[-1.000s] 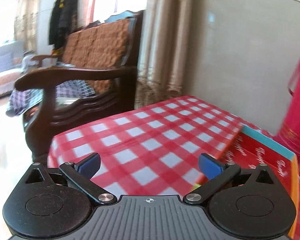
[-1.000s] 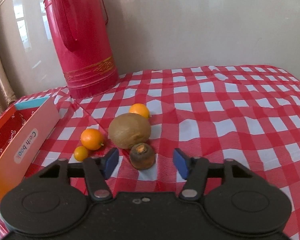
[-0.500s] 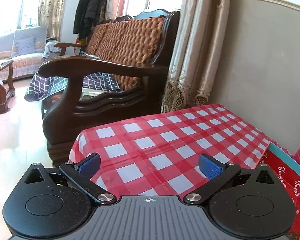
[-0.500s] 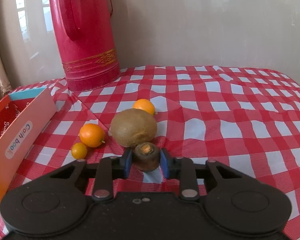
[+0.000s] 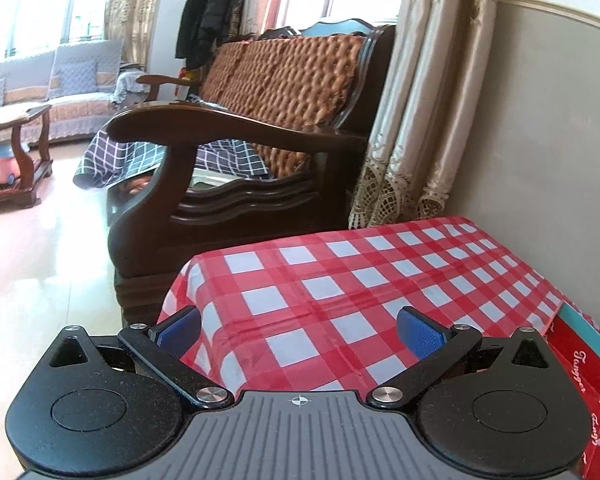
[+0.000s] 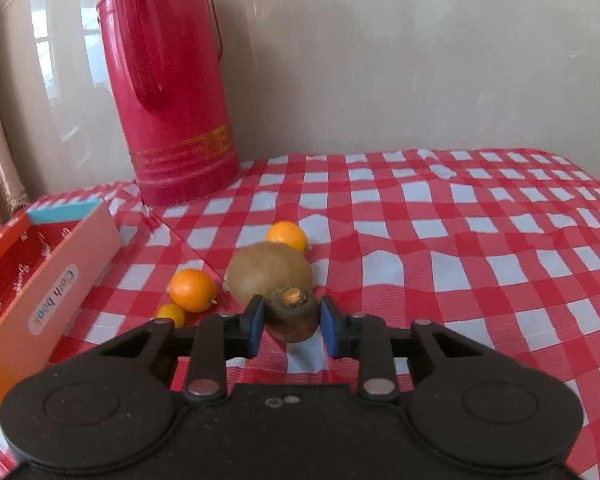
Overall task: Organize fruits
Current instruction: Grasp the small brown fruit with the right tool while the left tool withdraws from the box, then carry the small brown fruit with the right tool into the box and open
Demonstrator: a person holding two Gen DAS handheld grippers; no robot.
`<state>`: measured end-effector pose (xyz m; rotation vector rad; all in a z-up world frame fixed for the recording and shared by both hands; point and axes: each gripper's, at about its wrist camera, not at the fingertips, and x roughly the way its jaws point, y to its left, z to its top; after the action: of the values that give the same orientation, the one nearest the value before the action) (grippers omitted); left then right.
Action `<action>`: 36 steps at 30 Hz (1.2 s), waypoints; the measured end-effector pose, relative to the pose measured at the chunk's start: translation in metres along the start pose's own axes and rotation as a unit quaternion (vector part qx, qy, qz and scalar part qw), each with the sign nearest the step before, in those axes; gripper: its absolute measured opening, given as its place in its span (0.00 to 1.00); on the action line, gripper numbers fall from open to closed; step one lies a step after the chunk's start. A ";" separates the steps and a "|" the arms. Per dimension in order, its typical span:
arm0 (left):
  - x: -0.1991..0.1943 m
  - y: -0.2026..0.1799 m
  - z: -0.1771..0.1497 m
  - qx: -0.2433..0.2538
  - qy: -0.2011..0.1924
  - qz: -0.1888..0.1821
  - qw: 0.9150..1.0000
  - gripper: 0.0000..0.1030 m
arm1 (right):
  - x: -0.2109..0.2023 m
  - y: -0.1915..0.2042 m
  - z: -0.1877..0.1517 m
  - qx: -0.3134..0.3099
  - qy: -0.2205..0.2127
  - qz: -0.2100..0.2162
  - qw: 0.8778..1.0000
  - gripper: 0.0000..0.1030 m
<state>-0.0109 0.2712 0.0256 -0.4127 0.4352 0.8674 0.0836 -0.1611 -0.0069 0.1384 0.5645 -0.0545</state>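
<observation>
A small, dark brown, rough-skinned round fruit with an orange-tan stem scar (image 6: pixel 294 314) sits on the red-and-white checked tablecloth (image 6: pixel 460 240), clamped between the blue pads of the right gripper (image 6: pixel 292 326), its scarred end facing up and away. Just behind it, touching or nearly so, lies a larger fuzzy brown kiwi (image 6: pixel 268 272), with three smooth orange citrus fruits around it; the open orange cardboard box (image 6: pixel 40 304) lies to the left. The left gripper (image 5: pixel 298 332) hangs wide and empty over bare cloth, well apart from the fruit.

Glossy red flask (image 6: pixel 172 92), fuzzy matt kiwi (image 6: pixel 266 270), shiny checked tablecloth (image 6: pixel 460 240)
</observation>
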 end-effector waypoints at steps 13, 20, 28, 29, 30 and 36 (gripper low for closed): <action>0.005 0.019 -0.002 -0.012 0.008 0.020 1.000 1.00 | -0.030 0.062 0.003 -0.035 -0.060 0.159 0.985 0.20; 0.006 0.021 -0.004 -0.012 0.015 0.016 1.000 1.00 | -0.038 0.117 0.002 -0.073 -0.054 0.244 0.966 0.20; 0.004 0.020 -0.003 0.004 0.008 0.017 1.000 1.00 | -0.031 0.166 -0.009 -0.110 -0.016 0.269 0.957 0.20; 0.004 0.020 -0.003 0.004 0.009 0.017 1.000 1.00 | -0.028 0.170 -0.011 -0.112 -0.012 0.268 0.957 0.20; 0.004 0.021 -0.003 0.004 0.009 0.017 1.000 1.00 | -0.026 0.173 -0.012 -0.113 -0.007 0.268 0.957 0.20; 0.004 0.023 -0.002 0.007 0.006 0.019 1.000 1.00 | -0.021 0.183 -0.020 -0.111 0.007 0.260 0.959 0.29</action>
<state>-0.0270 0.2862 0.0183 -0.3982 0.4605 0.8982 0.0713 0.0227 0.0087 0.0651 0.5291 0.5207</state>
